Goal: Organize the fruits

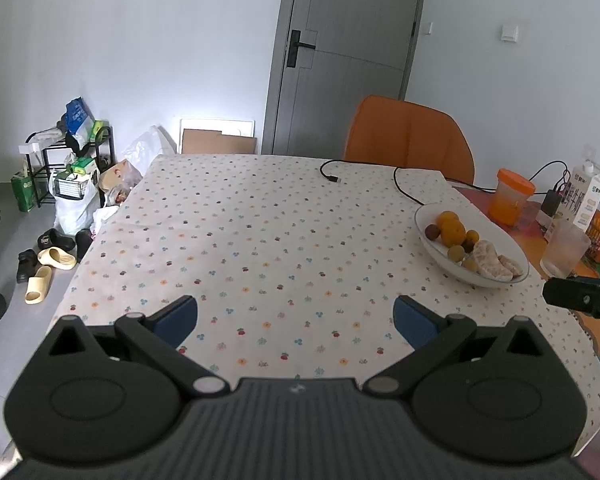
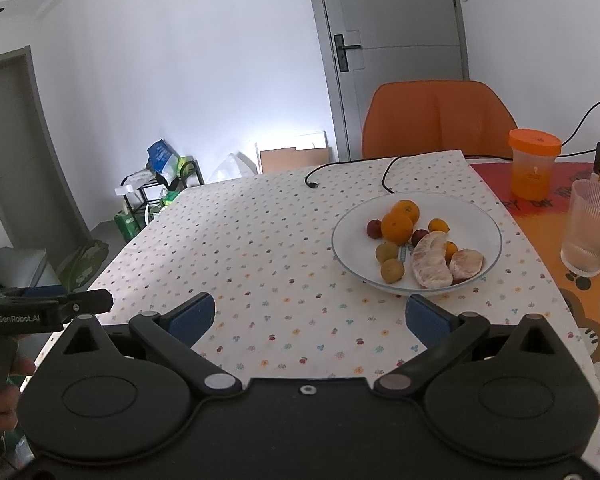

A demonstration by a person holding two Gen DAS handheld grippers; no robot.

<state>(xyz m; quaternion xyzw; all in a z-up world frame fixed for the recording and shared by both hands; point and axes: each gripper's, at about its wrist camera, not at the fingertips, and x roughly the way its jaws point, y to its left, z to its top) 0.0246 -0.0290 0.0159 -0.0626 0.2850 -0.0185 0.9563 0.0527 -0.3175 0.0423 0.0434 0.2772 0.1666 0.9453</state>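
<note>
While both black hinged claws, left claw and right claw, hover released with blue padded jaws spread and empty, the shallow white ceramic plate rests on the floral-print cloth-covered tabletop, holding smooth round oranges, small plums and peeled, pithy pomelo segments.

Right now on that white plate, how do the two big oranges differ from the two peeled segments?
The two oranges are whole, round, bright orange with peel on; the peeled segments are pale pinkish, crescent-shaped, skinless. The oranges sit toward the plate's far middle; the segments lie at its near right edge. Both pairs rest side by side on the same plate.
</note>
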